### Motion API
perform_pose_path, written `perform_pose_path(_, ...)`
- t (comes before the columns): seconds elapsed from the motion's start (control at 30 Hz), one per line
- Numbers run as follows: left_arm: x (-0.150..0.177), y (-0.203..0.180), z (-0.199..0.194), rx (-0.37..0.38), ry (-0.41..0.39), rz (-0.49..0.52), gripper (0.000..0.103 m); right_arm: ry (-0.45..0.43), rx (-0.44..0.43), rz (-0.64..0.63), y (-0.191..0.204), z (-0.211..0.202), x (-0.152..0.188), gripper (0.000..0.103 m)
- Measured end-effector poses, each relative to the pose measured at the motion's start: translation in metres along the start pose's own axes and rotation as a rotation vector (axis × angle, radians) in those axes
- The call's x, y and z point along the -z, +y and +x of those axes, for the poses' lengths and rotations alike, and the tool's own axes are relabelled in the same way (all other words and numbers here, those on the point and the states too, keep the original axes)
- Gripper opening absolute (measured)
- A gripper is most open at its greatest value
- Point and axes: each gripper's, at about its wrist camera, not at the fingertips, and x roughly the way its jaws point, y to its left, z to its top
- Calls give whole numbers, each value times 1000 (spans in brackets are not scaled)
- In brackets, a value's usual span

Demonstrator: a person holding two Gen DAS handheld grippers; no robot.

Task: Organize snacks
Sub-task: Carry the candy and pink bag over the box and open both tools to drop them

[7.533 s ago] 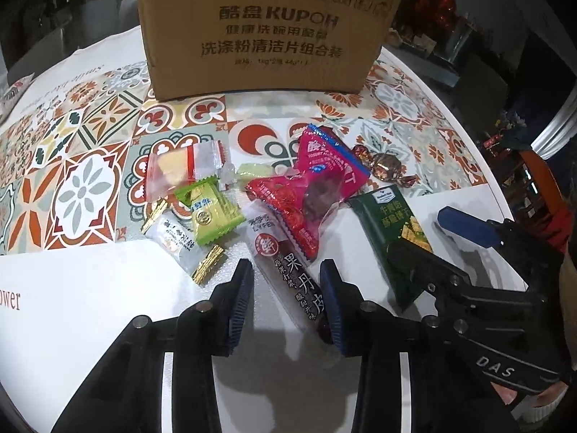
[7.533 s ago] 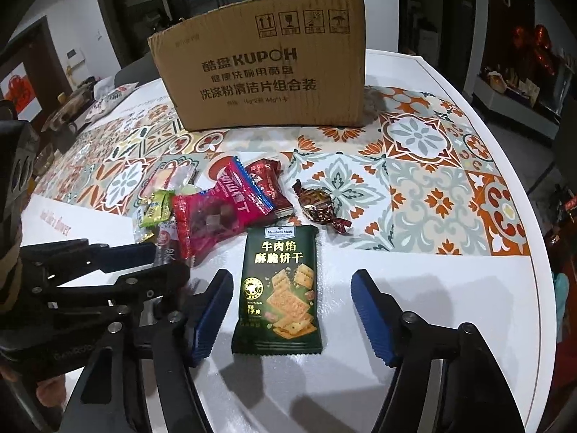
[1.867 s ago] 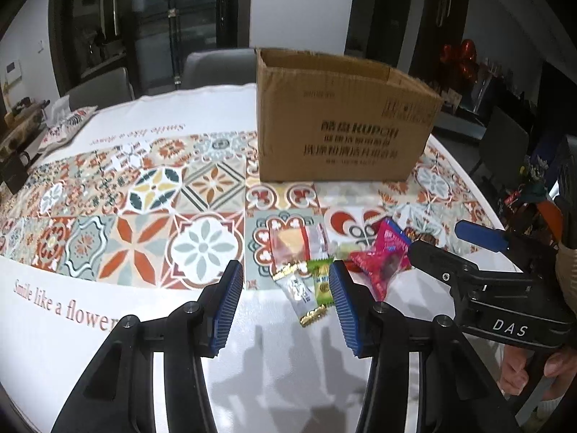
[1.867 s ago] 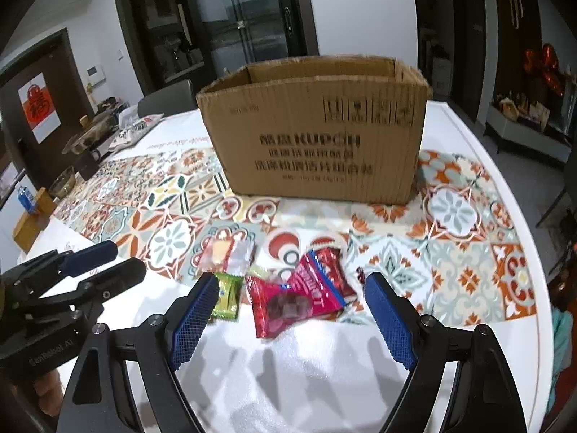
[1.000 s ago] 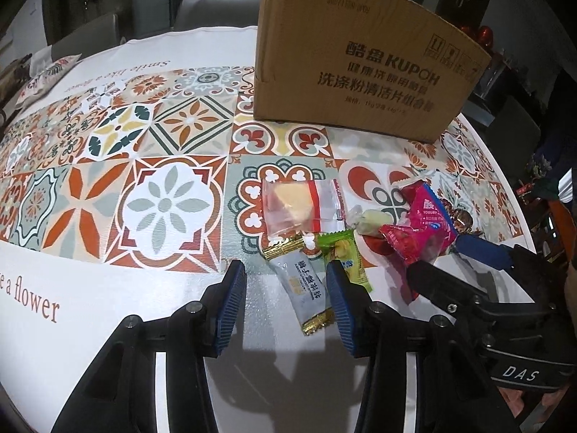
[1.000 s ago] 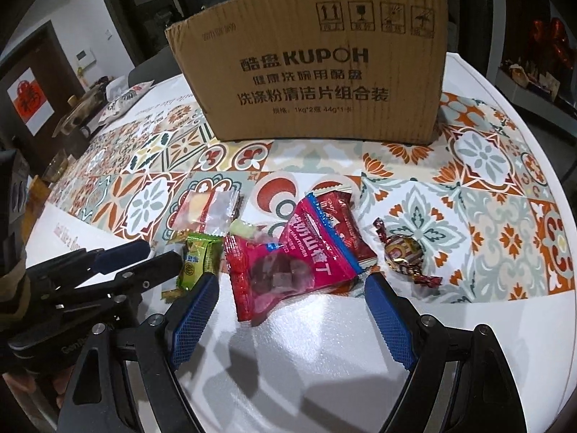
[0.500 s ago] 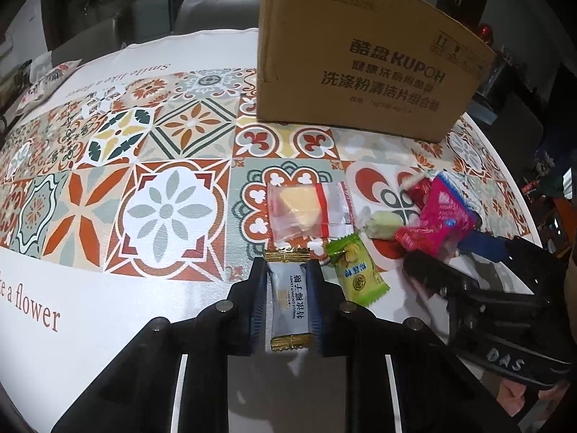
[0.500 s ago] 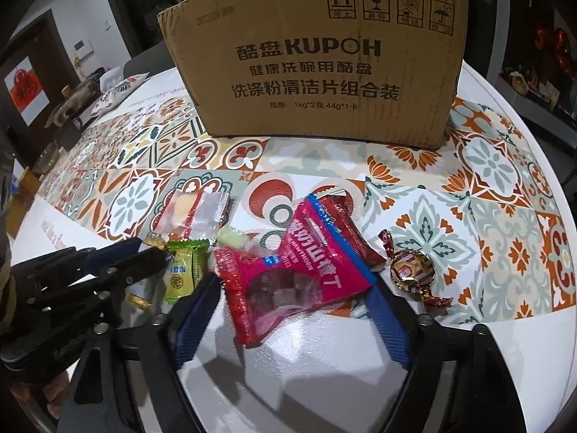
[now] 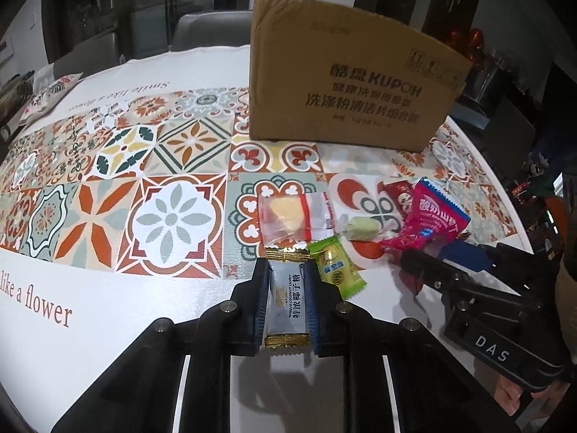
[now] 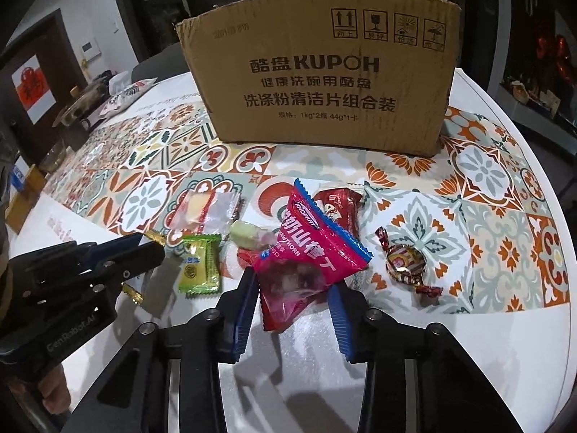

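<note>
both grippers are closing on snacks in front of the cardboard box

the left gripper (image 9: 286, 301) is clamping the silver coconut candy (image 9: 287, 297) across its narrow middle, its gold crimped ends sticking out front and back, low over the white table edge (image 9: 108, 310). the right gripper (image 10: 294, 310), whose jaws have just been closing, is pinching the lower end of the pink hawthorn bag (image 10: 306, 256), which is crumpling between the pads. both are looking light, soft and slippery, so gripping across the filled middle is likely safer than the thin seams. the green candy (image 9: 337, 267) and gold foil candy (image 10: 404, 261) are lying beside them; the cardboard box (image 10: 324, 72) is standing behind
</note>
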Motion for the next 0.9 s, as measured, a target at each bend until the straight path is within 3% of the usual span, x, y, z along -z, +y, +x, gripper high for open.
perform_pose_path(0.57,-13,-15,-51,28,-117,32,20,-116,-17,-15,8,-56,-13,40)
perform_pose_path(0.9,-45,-25,-82,39,-209,70,20,-207,-17,-34,10,-88,-35,40)
